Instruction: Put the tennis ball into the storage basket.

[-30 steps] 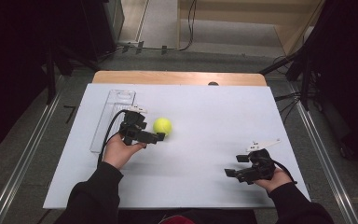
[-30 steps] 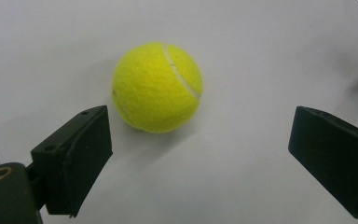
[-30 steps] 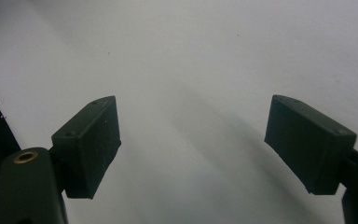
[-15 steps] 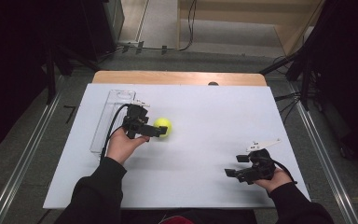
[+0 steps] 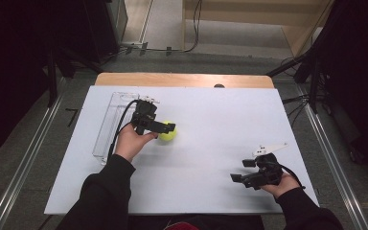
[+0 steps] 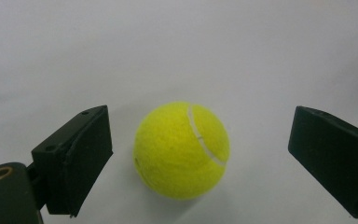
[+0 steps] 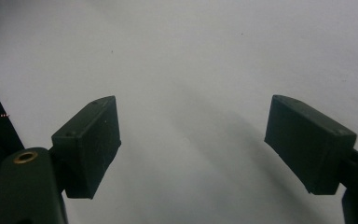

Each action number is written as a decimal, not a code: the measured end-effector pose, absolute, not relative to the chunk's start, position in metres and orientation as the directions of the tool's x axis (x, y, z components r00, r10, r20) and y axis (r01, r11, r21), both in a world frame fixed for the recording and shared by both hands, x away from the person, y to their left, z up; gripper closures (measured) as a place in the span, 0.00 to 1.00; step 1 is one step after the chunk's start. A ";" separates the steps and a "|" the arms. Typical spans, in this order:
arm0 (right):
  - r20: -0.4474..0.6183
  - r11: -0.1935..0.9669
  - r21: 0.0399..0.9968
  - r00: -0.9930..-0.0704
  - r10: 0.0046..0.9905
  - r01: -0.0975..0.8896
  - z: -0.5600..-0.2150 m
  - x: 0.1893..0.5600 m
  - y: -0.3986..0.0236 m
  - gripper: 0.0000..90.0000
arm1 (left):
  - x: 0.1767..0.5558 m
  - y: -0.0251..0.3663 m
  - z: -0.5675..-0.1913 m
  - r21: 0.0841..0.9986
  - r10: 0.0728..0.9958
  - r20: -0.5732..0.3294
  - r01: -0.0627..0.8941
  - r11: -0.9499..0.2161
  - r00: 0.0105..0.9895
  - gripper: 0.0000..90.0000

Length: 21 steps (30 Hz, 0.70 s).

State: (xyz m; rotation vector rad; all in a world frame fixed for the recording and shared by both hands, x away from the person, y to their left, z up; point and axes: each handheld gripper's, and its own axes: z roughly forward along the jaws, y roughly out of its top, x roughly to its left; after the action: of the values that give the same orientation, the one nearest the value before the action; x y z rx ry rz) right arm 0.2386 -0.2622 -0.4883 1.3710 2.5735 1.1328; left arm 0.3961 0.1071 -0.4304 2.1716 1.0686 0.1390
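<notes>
Tennis ball between spread fingers on the white counter

The counter [image 5: 211,120] carries a clear tray [image 5: 106,129] just left of the tennis ball [image 6: 182,150]. The left gripper [image 6: 200,154] brackets the ball, fingers apart, not touching; the right gripper [image 5: 237,178], well right of the ball, has fingers apart, nothing between.

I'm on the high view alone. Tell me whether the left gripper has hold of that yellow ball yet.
Observer: Not yet. In the left gripper view the tennis ball sits between the open jaws of the left gripper, with a clear gap on each side.
Operator: Report what the ball rests on.
Observer: It rests on the white table; its shadow lies right beneath it.
Operator: Now check the right gripper.
Observer: The right gripper is open, with bare table between its jaws.
</notes>
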 end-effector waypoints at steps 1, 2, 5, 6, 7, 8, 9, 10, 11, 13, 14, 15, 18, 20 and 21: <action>0.306 0.354 0.602 -0.616 0.726 0.716 -0.488 0.239 -0.262 0.18 | 0.397 0.106 -0.430 0.638 0.731 -0.197 0.652 -0.411 0.653 0.07; 0.306 0.354 0.602 -0.616 0.726 0.716 -0.488 0.239 -0.262 0.18 | 0.398 0.106 -0.429 0.645 0.735 -0.189 0.646 -0.408 0.652 0.07; 0.305 0.354 0.601 -0.616 0.726 0.716 -0.488 0.238 -0.262 0.18 | 0.400 0.105 -0.429 0.653 0.746 -0.163 0.638 -0.409 0.645 0.14; 0.306 0.354 0.600 -0.615 0.727 0.718 -0.488 0.238 -0.262 0.18 | 0.401 0.104 -0.429 0.650 0.748 -0.159 0.638 -0.412 0.645 0.14; 0.306 0.354 0.600 -0.615 0.727 0.718 -0.488 0.238 -0.262 0.18 | 0.402 0.103 -0.429 0.649 0.747 -0.152 0.636 -0.418 0.647 0.14; 0.306 0.354 0.601 -0.616 0.726 0.716 -0.488 0.239 -0.262 0.18 | 0.403 0.102 -0.429 0.648 0.748 -0.147 0.635 -0.421 0.647 0.14; 0.306 0.355 0.601 -0.617 0.726 0.716 -0.489 0.239 -0.262 0.18 | 0.403 0.101 -0.428 0.648 0.748 -0.144 0.634 -0.423 0.647 0.14; 0.306 0.355 0.601 -0.616 0.726 0.716 -0.488 0.239 -0.262 0.18 | 0.404 0.100 -0.428 0.648 0.748 -0.149 0.635 -0.420 0.647 0.14; 0.306 0.355 0.601 -0.617 0.725 0.716 -0.489 0.239 -0.262 0.18 | 0.406 0.099 -0.428 0.649 0.746 -0.151 0.634 -0.420 0.648 0.14; 0.307 0.355 0.599 -0.615 0.726 0.718 -0.489 0.238 -0.262 0.18 | 0.408 0.097 -0.428 0.651 0.751 -0.156 0.639 -0.410 0.642 0.14; 0.307 0.354 0.599 -0.615 0.727 0.718 -0.489 0.238 -0.262 0.18 | 0.409 0.097 -0.428 0.651 0.752 -0.161 0.641 -0.406 0.639 0.14; 0.308 0.354 0.599 -0.614 0.727 0.719 -0.489 0.238 -0.262 0.18 | 0.409 0.096 -0.428 0.652 0.753 -0.169 0.645 -0.399 0.636 0.14; 0.309 0.354 0.596 -0.612 0.728 0.721 -0.488 0.238 -0.262 0.18 | 0.411 0.093 -0.429 0.644 0.759 -0.159 0.649 -0.405 0.631 0.14; 0.309 0.354 0.597 -0.614 0.727 0.720 -0.489 0.238 -0.262 0.18 | 0.413 0.092 -0.429 0.646 0.767 -0.155 0.652 -0.398 0.622 0.14; 0.310 0.353 0.597 -0.613 0.727 0.720 -0.489 0.238 -0.263 0.18 | 0.414 0.092 -0.429 0.649 0.770 -0.161 0.654 -0.389 0.617 0.15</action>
State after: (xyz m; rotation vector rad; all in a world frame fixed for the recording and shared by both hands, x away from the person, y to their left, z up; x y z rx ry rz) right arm 0.2377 -0.2625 -0.4885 1.3783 2.5762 1.1296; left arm 0.4138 0.0921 -0.4293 2.1502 1.1134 0.2161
